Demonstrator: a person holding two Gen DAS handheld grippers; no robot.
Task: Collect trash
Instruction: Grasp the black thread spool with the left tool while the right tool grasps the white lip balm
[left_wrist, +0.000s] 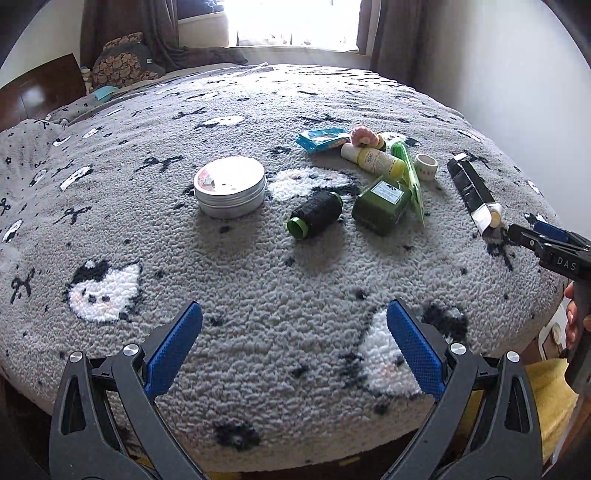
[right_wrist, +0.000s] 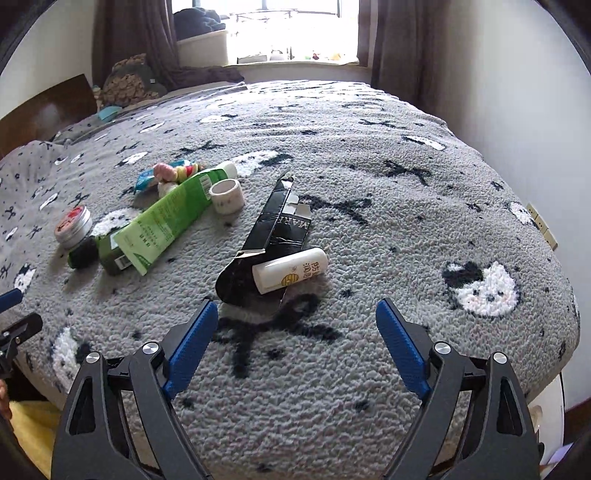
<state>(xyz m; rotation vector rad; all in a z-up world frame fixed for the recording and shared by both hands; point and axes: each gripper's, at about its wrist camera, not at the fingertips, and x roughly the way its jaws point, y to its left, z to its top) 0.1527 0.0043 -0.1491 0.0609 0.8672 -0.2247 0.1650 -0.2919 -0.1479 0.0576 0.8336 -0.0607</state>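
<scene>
1. Trash is seen scattered on a bed (left_wrist: 258, 295) covered by a grey fleece blanket with black-and-white cat faces.
2. A flattened black carton (right_wrist: 266, 229) is noted near the bed's right part, its near end open; a white tube (right_wrist: 291, 271) with a yellow mark lies on that end, touching it.
3. A roll of white tape (right_wrist: 227, 195) is recorded just left of the carton's far end.
4. A green tube (right_wrist: 173, 218) lies tilted across a dark green jar (left_wrist: 382, 205); beside the jar a black thread spool (left_wrist: 316, 214) with a green end lies on its side.
5. A round metal tin (left_wrist: 229, 190) stands apart, left of the spool.
6. Behind the jar a small yellow-capped bottle (left_wrist: 371, 158), a blue wrapper (left_wrist: 321, 138) and a pink hair tie (left_wrist: 364, 136) are grouped close together.
7. The left tool (left_wrist: 294, 332) is held above the blanket's near edge, its blue pads spread wide, nothing between them.
8. The right tool (right_wrist: 296, 332) is likewise wide and empty, just short of the carton's open end; in the left wrist view its tip is seen close to the carton.
</scene>
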